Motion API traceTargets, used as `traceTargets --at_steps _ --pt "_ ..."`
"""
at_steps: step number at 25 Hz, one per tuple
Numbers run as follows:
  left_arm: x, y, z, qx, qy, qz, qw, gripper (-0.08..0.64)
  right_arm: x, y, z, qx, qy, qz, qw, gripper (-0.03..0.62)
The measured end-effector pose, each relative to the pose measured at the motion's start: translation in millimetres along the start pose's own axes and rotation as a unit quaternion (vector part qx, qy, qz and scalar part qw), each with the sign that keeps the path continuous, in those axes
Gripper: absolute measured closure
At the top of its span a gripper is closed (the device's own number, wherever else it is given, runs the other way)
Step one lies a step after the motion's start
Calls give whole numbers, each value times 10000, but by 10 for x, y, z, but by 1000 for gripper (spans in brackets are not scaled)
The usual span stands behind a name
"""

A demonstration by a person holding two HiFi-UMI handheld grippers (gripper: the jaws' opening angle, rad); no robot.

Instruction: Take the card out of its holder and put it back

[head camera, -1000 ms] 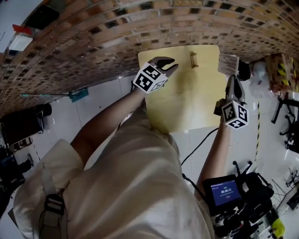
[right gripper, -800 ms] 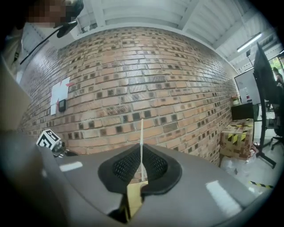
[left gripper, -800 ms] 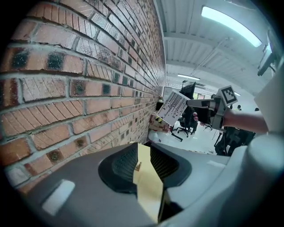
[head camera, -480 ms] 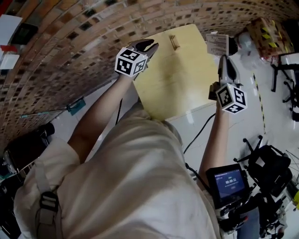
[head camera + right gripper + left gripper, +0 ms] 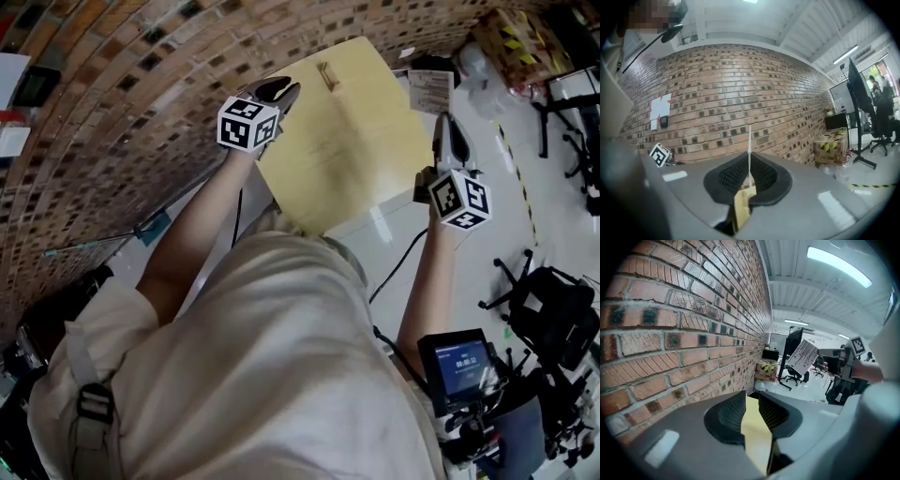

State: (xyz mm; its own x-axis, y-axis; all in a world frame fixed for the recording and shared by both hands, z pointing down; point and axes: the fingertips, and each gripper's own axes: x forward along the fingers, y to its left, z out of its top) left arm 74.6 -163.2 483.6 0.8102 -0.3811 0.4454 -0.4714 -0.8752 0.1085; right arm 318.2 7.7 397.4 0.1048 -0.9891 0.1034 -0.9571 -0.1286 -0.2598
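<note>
Item: a thin white printed card [image 5: 431, 91] stood upright beyond the pale wooden table's [image 5: 347, 150] right edge, clenched in the right gripper [image 5: 442, 124]. A small wooden holder [image 5: 327, 74] sat on the table, seemingly empty. The left gripper [image 5: 279, 90] hung over the table's left corner, jaws parted, grasping nothing.

A brick wall [image 5: 141, 84] runs behind a pale wooden table [image 5: 347, 150], with a yellow-and-black striped box [image 5: 511, 37] on the white floor [image 5: 562, 197] beside it, white sheets [image 5: 661, 107] stuck on the bricks, and a small lit screen [image 5: 459, 364] low in the head view.
</note>
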Motion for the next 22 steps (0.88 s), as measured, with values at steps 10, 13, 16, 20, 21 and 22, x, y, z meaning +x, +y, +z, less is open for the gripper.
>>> traceTargets --at_steps 10,13,16,20,21,22 --pt "38 -333 -130 -15 75 -181 9998 456 -278 -207 -128 175 -14 -253 9995 580" --pt "27 -318 -135 20 86 -195 9998 456 -325 -205 -153 183 -21 -293 9994 580" --pt "29 -267 -110 57 108 -195 9997 456 -349 -218 -119 171 -64 -331 9993 580" --pt "8 -206 -78 116 129 -189 9997 457 -387 -242 -77 181 -114 -411 9989 580" --pt "8 -186 -75 119 132 -181 9997 457 -386 -246 -73 175 -117 -423 9989 580" --pt "8 -173 -73 122 136 -177 9997 457 -385 -251 -72 174 -120 -432 9988 580"
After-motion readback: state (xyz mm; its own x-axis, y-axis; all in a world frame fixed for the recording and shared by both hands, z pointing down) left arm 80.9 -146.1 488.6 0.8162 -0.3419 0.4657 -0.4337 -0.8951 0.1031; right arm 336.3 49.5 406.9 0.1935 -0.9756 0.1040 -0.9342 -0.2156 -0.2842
